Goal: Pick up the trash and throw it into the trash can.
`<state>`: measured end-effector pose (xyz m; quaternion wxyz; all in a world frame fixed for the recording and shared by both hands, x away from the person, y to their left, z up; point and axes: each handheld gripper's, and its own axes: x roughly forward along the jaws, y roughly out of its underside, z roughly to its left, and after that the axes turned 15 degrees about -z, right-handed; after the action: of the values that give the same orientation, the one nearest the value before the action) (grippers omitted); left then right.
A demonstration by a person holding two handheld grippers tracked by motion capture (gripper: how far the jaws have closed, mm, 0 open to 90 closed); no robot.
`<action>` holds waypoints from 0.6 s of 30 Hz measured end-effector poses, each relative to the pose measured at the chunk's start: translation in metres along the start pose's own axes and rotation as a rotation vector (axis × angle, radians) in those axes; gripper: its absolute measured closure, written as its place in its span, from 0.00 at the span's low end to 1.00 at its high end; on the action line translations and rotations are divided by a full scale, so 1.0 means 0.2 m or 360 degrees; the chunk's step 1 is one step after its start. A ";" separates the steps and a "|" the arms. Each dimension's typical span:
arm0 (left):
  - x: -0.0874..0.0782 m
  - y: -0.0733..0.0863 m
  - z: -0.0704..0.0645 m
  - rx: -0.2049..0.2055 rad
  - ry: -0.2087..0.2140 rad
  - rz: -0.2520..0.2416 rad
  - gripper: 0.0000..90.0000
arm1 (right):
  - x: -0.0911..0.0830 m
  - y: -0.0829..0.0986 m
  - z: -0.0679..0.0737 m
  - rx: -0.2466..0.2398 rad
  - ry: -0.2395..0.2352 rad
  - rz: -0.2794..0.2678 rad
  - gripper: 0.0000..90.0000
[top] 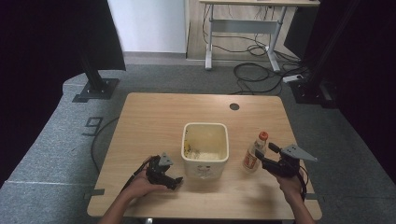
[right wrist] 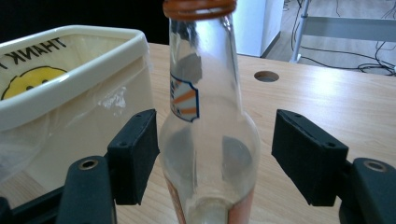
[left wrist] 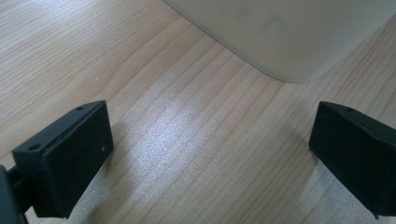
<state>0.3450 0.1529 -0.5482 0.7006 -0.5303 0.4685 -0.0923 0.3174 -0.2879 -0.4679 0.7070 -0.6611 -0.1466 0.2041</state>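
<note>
Upright, the empty bottle [right wrist: 208, 140] stands between the right gripper [right wrist: 215, 154]'s parted jaws beside the lined bin [top: 205, 148].

- Cream bin [right wrist: 70, 88], inner wall, right gripper view: black capitals "THANK" printed above a yellow smiley face; the line is cut by the picture's left edge after one further stroke.
- Same bin [top: 205, 148] in the high view: a faint mark on the near outer wall, too small to read.
- Glass bottle [right wrist: 205, 140], neck label, right gripper view: badge with blue border and orange-and-white rays; no lettering legible. Lower orange label band at the bottle's base, wording not readable.
- Floor mat [top: 56, 135] left of the table, high view: a dark taped figure [top: 93, 125] shaped like a "9".
- Left gripper view: nothing readable.
</note>
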 end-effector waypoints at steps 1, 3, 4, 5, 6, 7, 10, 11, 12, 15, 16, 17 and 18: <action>0.00 0.00 0.00 0.0000 0.0000 0.0000 0.00 | 0.01 0.00 0.00 -0.0002 -0.0002 -0.0003 0.35; 0.00 0.00 0.00 0.0000 -0.0001 0.0001 0.00 | 0.02 -0.01 0.01 -0.0007 -0.0003 -0.0010 0.35; 0.00 0.00 0.00 0.0000 -0.0001 0.0001 0.00 | 0.02 -0.01 0.01 -0.0007 -0.0003 -0.0010 0.35; 0.00 0.00 0.00 0.0000 0.0000 0.0000 0.00 | 0.04 -0.01 0.00 -0.0005 -0.0001 -0.0015 0.35; 0.00 0.00 0.00 0.0000 0.0000 0.0000 0.00 | 0.04 -0.01 0.00 -0.0005 -0.0001 -0.0015 0.35; 0.00 0.00 0.00 0.0000 -0.0001 0.0000 0.00 | 0.05 -0.02 0.00 0.0000 -0.0003 -0.0025 0.35; 0.00 0.00 0.00 0.0000 0.0000 0.0000 0.00 | 0.07 -0.03 0.01 0.0002 -0.0010 -0.0030 0.35; 0.00 0.00 0.00 0.0000 -0.0001 0.0000 0.00 | 0.08 -0.03 0.01 0.0000 -0.0011 -0.0032 0.35; 0.00 0.00 0.00 0.0000 0.0000 0.0000 0.00 | 0.09 -0.03 0.02 0.0000 -0.0016 -0.0033 0.36; 0.00 0.00 0.00 0.0000 0.0000 0.0000 0.00 | 0.11 -0.03 0.03 -0.0017 -0.0003 -0.0039 0.39; 0.00 0.00 0.00 0.0000 0.0000 0.0000 0.00 | 0.11 -0.03 0.03 -0.0017 -0.0003 -0.0039 0.39; 0.00 0.00 0.00 0.0000 0.0000 0.0000 0.00 | 0.11 -0.02 0.03 -0.0026 0.0002 -0.0054 0.48; 0.00 0.00 0.00 0.0000 0.0000 0.0000 0.00 | 0.11 -0.02 0.03 -0.0034 0.0013 -0.0054 0.52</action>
<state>0.3450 0.1529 -0.5482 0.7007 -0.5303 0.4683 -0.0923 0.3352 -0.2726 -0.4642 0.7037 -0.6669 -0.1571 0.1879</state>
